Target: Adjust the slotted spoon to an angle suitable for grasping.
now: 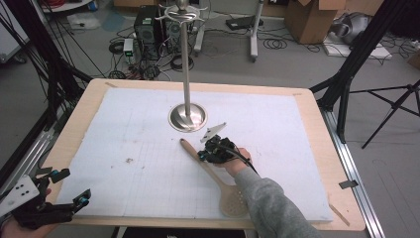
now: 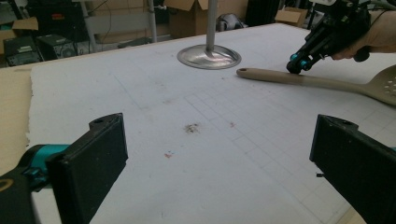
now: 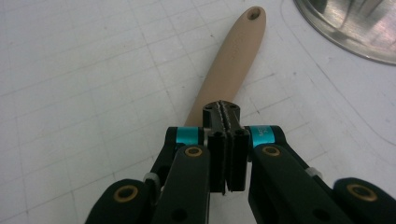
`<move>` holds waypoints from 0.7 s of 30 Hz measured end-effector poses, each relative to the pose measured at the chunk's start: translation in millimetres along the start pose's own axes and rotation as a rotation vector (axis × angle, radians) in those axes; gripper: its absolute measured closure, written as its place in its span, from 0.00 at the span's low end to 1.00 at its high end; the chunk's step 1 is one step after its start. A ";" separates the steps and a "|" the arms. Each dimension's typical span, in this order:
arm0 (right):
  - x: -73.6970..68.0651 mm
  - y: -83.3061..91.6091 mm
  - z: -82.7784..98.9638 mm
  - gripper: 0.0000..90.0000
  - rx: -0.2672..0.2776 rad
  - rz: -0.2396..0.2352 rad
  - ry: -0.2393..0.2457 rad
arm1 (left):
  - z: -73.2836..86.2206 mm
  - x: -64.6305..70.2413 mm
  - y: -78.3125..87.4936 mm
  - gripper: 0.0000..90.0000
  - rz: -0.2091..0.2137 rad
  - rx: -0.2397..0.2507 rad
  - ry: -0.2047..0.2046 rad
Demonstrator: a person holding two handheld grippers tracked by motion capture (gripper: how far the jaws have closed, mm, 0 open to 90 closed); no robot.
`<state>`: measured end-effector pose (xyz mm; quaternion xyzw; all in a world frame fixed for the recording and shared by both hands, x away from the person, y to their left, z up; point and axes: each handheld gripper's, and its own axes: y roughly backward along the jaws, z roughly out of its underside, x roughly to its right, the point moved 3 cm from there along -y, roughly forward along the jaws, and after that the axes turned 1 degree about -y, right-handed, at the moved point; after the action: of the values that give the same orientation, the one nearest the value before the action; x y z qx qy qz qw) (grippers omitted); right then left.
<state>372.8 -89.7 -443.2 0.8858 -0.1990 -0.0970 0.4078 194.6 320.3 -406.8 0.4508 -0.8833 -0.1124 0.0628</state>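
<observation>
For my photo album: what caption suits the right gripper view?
Shut right gripper poised over the handle of a tan slotted spoon.

No legible txt, labels or nos. anywhere in pics.

From my seat, the slotted spoon [image 1: 218,181] is partly lost to me: in the high view my right sleeve [image 1: 275,208] covers one side of its perforated head, and the right gripper [image 1: 207,154] sits over the middle of the handle. In the right gripper view the closed jaws hide the handle below them, so I can't tell whether the tips touch it. In the left gripper view the spoon's head runs off the right edge. The stand [image 1: 187,64] loses its top at the upper edge of the high view, and the left gripper [image 1: 74,191] is cut by the bottom corner.
</observation>
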 end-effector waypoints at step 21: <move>-23.1 -11.4 -15.3 1.00 -0.004 -0.149 0.213 | 0.6 0.5 1.5 0.05 -0.002 -0.005 -0.003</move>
<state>360.2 -62.6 -441.7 0.9027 -0.0879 -0.0328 0.4199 193.0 320.8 -407.0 0.4513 -0.8826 -0.1156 0.0625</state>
